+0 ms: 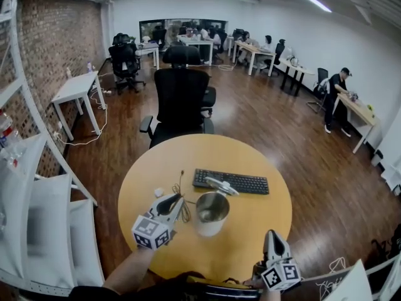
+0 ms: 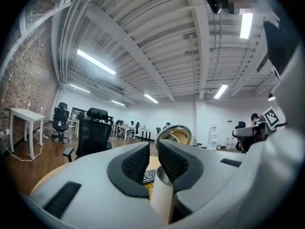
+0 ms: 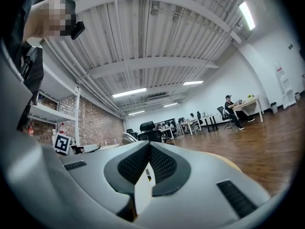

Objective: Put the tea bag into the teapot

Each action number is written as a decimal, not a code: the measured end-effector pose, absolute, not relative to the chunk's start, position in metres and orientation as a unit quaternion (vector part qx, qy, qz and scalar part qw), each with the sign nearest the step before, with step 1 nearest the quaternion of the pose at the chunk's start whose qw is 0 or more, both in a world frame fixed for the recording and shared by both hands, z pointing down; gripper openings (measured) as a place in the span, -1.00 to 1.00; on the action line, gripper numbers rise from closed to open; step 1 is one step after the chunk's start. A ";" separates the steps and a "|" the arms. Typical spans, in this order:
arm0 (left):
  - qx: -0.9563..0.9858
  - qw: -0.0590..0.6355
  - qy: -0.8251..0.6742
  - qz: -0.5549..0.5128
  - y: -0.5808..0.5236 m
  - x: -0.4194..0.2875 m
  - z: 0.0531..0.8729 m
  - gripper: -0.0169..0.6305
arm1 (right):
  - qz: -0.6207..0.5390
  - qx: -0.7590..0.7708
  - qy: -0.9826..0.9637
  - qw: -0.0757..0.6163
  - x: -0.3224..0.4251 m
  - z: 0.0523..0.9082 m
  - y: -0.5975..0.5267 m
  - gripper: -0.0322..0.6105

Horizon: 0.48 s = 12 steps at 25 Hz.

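White teapot, lid up, stands just right of the left gripper; the right gripper is well apart from it. Left gripper view: fingers narrowly parted, empty, with the teapot just beyond them. Right gripper view: fingers pinch a white printed slip; I cannot tell whether it is the tea bag.

Left fingers ajar, right fingers together
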<state>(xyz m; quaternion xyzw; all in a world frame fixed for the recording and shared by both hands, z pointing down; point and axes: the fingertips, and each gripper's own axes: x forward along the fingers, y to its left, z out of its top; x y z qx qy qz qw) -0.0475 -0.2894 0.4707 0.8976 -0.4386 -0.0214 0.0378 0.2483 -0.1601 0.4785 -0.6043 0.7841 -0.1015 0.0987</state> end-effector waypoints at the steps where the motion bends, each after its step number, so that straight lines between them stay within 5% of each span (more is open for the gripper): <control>1: 0.894 0.039 -0.446 -0.024 -0.286 -0.056 0.470 -0.80 | -0.102 -0.600 0.787 0.099 0.246 0.480 -0.162 -0.88; 3: 0.886 0.039 -0.461 -0.024 -0.278 -0.072 0.471 -0.93 | -0.107 -0.592 0.793 0.095 0.239 0.484 -0.166 -0.88; 12: 0.867 0.043 -0.495 -0.046 -0.241 -0.121 0.470 -0.95 | -0.111 -0.592 0.794 0.086 0.220 0.484 -0.175 -0.88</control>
